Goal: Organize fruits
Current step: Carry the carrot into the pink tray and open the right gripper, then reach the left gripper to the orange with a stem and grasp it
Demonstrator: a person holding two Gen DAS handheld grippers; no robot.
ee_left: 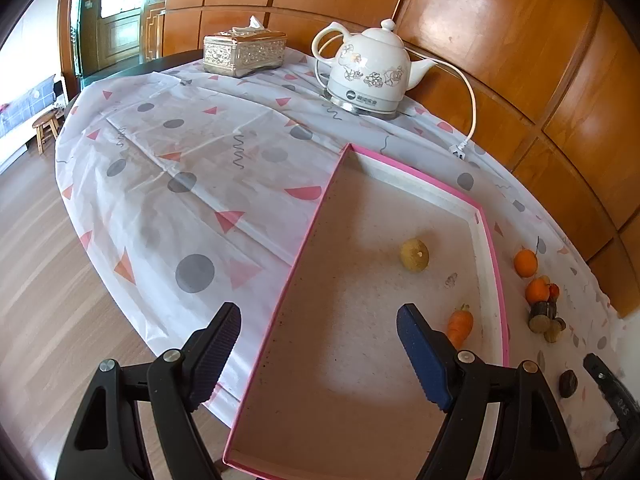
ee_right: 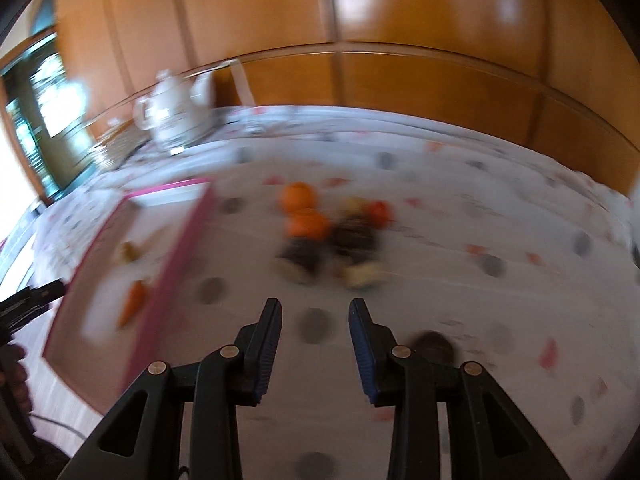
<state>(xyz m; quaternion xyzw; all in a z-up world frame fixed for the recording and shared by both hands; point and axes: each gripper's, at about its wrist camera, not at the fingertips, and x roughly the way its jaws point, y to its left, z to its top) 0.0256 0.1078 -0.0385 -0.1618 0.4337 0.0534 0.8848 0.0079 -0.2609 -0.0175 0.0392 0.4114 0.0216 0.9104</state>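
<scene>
The shallow pink-rimmed cardboard box point(ee_left: 486, 240) is mostly bare floor inside; only a small yellow-green round fruit point(ee_left: 415, 255) at right of centre and a little orange carrot point(ee_left: 459, 323) by the right wall take up room. Left of the box, the white patterned tablecloth point(ee_left: 180, 152) lies open. At upper centre a white ceramic electric kettle point(ee_left: 370, 70) and silver tissue box point(ee_left: 245, 53) block the far edge. Right of the box, two oranges point(ee_left: 525, 263) and a clump of dark pieces point(ee_left: 546, 318) crowd the narrow strip by the wooden wall panelling point(ee_left: 520, 40).
</scene>
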